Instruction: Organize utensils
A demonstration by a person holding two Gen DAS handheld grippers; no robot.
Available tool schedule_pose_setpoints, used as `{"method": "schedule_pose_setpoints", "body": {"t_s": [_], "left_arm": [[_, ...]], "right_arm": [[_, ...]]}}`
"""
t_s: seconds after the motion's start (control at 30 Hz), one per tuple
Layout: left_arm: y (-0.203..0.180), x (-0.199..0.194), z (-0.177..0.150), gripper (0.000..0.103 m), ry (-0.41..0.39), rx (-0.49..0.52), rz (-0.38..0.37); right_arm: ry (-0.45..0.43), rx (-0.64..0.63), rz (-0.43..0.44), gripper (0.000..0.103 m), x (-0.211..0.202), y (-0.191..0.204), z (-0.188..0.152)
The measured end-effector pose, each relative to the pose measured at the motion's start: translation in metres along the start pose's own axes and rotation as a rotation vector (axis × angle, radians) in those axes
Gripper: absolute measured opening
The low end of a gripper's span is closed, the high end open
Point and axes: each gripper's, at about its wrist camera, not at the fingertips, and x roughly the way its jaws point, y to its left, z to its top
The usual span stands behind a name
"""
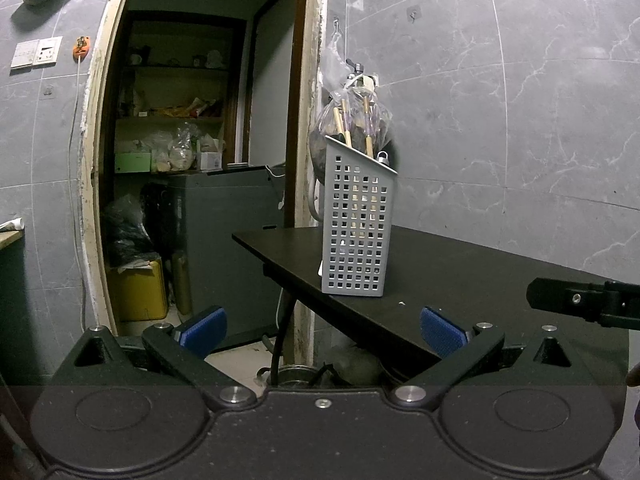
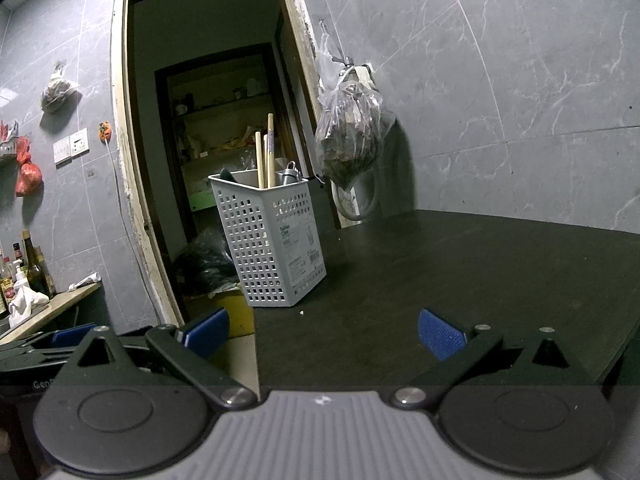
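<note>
Through the left wrist view: left tool (image 1: 323,330) held low at the near edge of the dark tabletop (image 1: 460,272), blue pads spread wide apart with nothing between them, aimed straight at the grey perforated holder (image 1: 356,224). Stood upright near the tabletop's left edge, that holder, well apart from the pads, with wooden chopsticks (image 1: 347,130) and a metal-handled utensil (image 1: 383,157) poking out of the top; presumably kept vertical there so handles stay reachable from above. Hung on a wall hook just behind the holder, a clear plastic bag (image 1: 376,120) of dark contents, likely parked off the work surface. Seen at the right border, a black part of the right tool (image 1: 580,300), hovering over the tabletop. Through the right wrist view: right tool (image 2: 323,330) likewise spread open and empty, pointed at the same holder (image 2: 272,240) from a little further right, with a label visible on its side. Leaned together against one inner corner, the chopsticks (image 2: 266,152), beside the metal utensil (image 2: 291,172). No loose utensils visible on the tabletop (image 2: 460,272), only a pale crumb (image 2: 301,313) near the holder's base; judged, then, either close to finished or waiting on items out of frame.
</note>
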Motion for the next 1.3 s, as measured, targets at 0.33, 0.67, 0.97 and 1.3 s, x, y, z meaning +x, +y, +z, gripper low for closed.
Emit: {"method": "schedule_pose_setpoints", "body": {"t_s": [0.33,0.67,0.97,1.3], "left_arm": [[-0.0008,0.0016,-0.0009,0.102,0.003,0.002,-0.001],[-0.0025,0.0033,-0.0019,0.102,0.006,0.002,-0.002],[-0.0035,0.0044,-0.0044,0.102,0.009,0.003,-0.003],[0.0016,0.0073,-0.0073,0.102,0.047,-0.015,0.01]], "right_arm": [[0.002,-0.001,0.0,0.103,0.0005,0.0007,-0.0014],[0.007,-0.005,0.003,0.103,0.0005,0.0045,-0.0088],[0.011,-0.005,0.003,0.103,0.0005,0.0036,-0.0078],[0.015,-0.005,0.004,0.103,0.0014,0.0031,-0.0067]]}}
